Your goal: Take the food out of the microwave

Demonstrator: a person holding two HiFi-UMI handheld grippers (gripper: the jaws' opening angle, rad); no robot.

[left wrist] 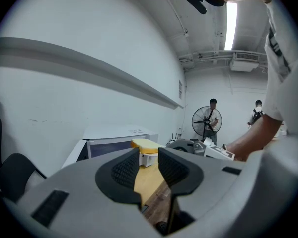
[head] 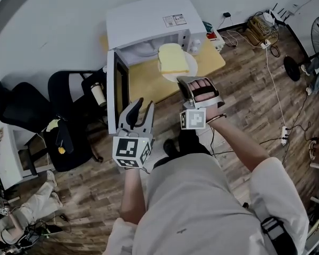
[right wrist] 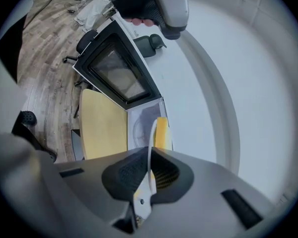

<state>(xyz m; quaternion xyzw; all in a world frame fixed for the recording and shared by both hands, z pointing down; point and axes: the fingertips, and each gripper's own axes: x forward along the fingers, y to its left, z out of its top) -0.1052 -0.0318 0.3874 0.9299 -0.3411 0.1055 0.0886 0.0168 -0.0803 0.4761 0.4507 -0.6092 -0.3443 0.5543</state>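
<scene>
A white microwave [head: 149, 20] stands on a yellow table [head: 149, 84], its door [head: 112, 92] swung open to the left. Just outside the cavity, above the table, hangs a white plate [head: 187, 68] bearing a pale yellow block of food [head: 173, 58]. My right gripper [head: 187, 82] is shut on the plate's near rim. In the right gripper view that rim [right wrist: 151, 135] runs between the pads of the right gripper [right wrist: 150, 166], with the food [right wrist: 162, 132] beyond. My left gripper [head: 140, 110] is open and holds nothing, close to the door's edge. From the left gripper [left wrist: 149, 163] the food [left wrist: 145, 144] shows ahead.
Black office chairs [head: 69, 97] crowd the floor left of the table. Small boxes [head: 211, 39] sit at the table's right end. Cables and a power strip [head: 261, 36] lie on the wooden floor at the right, near a standing fan [head: 318, 36]. Two people stand beside the fan [left wrist: 206, 120].
</scene>
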